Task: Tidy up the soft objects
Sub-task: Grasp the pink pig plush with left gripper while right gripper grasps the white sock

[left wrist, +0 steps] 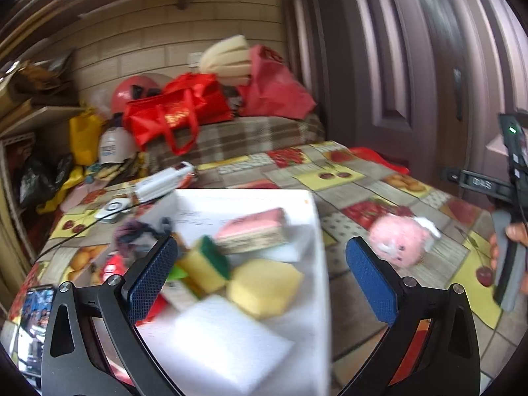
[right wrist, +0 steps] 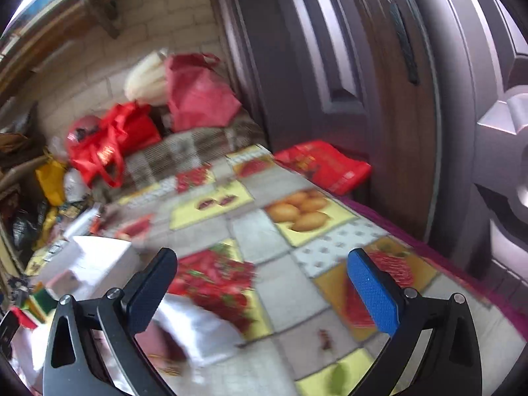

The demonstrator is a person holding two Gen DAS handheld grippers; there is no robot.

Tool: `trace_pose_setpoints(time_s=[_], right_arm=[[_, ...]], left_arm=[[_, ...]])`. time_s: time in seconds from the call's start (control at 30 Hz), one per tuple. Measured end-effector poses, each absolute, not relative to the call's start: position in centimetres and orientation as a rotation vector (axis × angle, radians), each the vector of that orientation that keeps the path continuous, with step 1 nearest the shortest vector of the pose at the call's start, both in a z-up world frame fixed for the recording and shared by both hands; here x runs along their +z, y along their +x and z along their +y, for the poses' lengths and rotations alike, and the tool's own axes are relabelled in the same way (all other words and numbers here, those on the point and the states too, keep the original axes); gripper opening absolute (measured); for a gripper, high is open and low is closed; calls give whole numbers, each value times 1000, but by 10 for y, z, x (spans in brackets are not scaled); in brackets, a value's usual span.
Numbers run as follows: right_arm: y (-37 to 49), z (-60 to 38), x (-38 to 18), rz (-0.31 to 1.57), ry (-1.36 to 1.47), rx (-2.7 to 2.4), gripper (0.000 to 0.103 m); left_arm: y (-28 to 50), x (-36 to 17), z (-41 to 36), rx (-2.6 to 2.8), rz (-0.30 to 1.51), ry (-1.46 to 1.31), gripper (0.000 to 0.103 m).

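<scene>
A white tray (left wrist: 310, 217) lies on the fruit-print tablecloth and holds a pink-topped sponge (left wrist: 254, 231), a yellow-and-green sponge (left wrist: 206, 262), a round yellow sponge (left wrist: 264, 288) and a white foam block (left wrist: 227, 343). A pink plush toy (left wrist: 401, 242) lies on the cloth to the tray's right. My left gripper (left wrist: 260, 274) is open and empty, hovering over the tray. My right gripper (right wrist: 262, 288) is open and empty above the cloth; a blurred pink-and-white soft thing (right wrist: 194, 330) lies below its left finger. The right gripper's handle shows at the left wrist view's right edge (left wrist: 510, 264).
Red bags (left wrist: 175, 112) and a cream cushion (left wrist: 227, 59) are piled on a plaid bench at the back. A dark door (right wrist: 379, 82) bounds the right side. A phone (left wrist: 39, 300), a white box (left wrist: 161, 181) and a cable lie left of the tray. A red packet (right wrist: 323, 165) lies at the table's far edge.
</scene>
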State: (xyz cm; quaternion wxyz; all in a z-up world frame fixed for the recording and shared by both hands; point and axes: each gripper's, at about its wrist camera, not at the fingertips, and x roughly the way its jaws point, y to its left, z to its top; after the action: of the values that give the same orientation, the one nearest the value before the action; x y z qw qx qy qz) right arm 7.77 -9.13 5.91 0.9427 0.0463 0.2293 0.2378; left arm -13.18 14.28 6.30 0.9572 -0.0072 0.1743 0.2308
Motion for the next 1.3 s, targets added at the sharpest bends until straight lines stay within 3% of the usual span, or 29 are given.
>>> trace_pose_setpoints(time_s=[0.27,0.73,1.27,1.3], right_arm=[[96,-105,51,558,47,516,103],[108,-120,47,615,147,534,103],[105,-98,46,633,48,613,103],[107,-99,45,642,56,612,103]], left_arm=[[-86,58,92,372,446,93,103],[6,40,80,260,663,-88,103],[37,35,67,210,712,-57,102],[38,35,65,202,717,-47,96]])
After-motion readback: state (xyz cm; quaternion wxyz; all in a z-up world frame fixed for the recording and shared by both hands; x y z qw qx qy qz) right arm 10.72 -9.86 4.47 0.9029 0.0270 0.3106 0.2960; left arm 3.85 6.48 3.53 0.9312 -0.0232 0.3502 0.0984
